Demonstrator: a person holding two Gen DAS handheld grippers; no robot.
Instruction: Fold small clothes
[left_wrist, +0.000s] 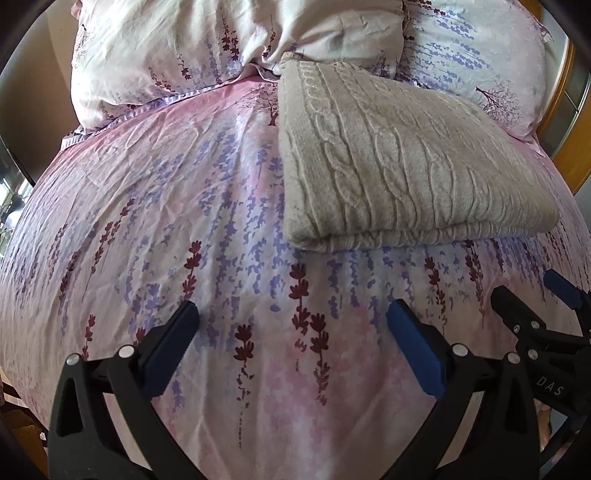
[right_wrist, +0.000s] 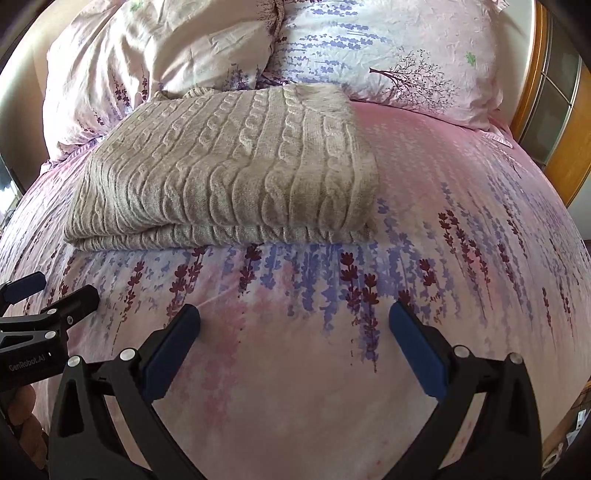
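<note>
The folded cable-knit sweater (right_wrist: 229, 166) is lying ahead of both wide-spread, empty grippers, nearer the right gripper (right_wrist: 294, 328) than the left gripper (left_wrist: 291, 325).

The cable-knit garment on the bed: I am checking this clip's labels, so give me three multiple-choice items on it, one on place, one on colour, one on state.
1. Where does the cable-knit garment lie?
A. on the bedspread, near the pillows
B. on the floor
C. between the left gripper's fingers

2. What colour is it?
A. navy
B. beige
C. red

3. What state is it in?
A. spread flat, sleeves out
B. crumpled in a heap
C. folded into a neat rectangle

Answers: 1 A, both views show it resting on the bedspread, its far edge at the pillows. 2 B, the knit is pale beige. 3 C, stacked layers show at its near edge, and the left gripper and right gripper stand open, clear of it.
</note>
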